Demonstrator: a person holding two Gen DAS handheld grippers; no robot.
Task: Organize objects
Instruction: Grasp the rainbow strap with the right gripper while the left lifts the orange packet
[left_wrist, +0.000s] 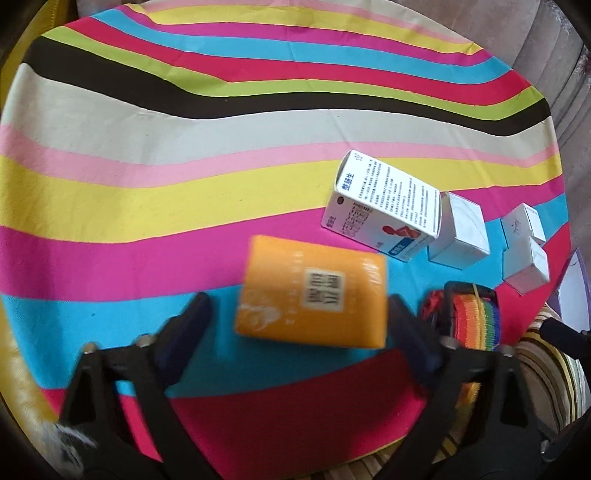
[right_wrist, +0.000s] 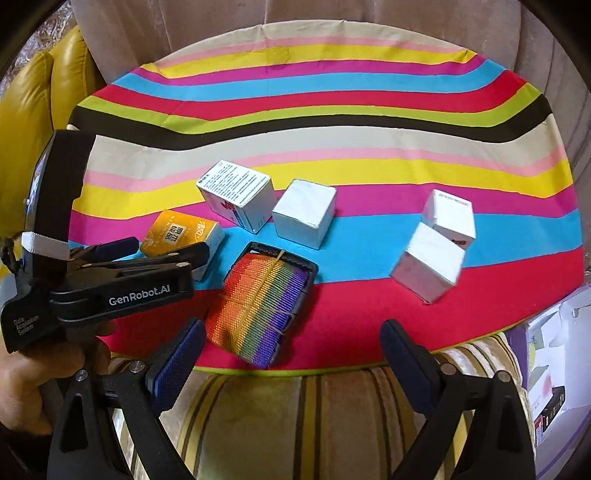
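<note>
Left wrist view puts my left tongs (left_wrist: 295, 321) around the orange rectangular cardboard box (left_wrist: 312, 291) with a printed code label. The right finger (left_wrist: 410, 332) sits at the box's right edge, though I cannot tell if it touches; the left finger (left_wrist: 184, 332) stands apart from it with blue cloth showing between, so the tongs are spread and not clamped. The box lies flat on the striped, multicoloured cloth surface (left_wrist: 147, 147).

Beyond those tongs and to their right lies a white printed carton (left_wrist: 384, 210), with a plain white cube box (left_wrist: 461, 232) touching its far end. Further right are two small white boxes (left_wrist: 524, 247), one against the other. Just right of the right finger lies a rainbow woven strap bundle in a black buckle (left_wrist: 476, 317).

From the right wrist view, my right tongs (right_wrist: 293, 350) stand wide apart and hold nothing, at the near edge of the surface. The strap bundle lies just ahead of their left finger (right_wrist: 177, 365).
</note>
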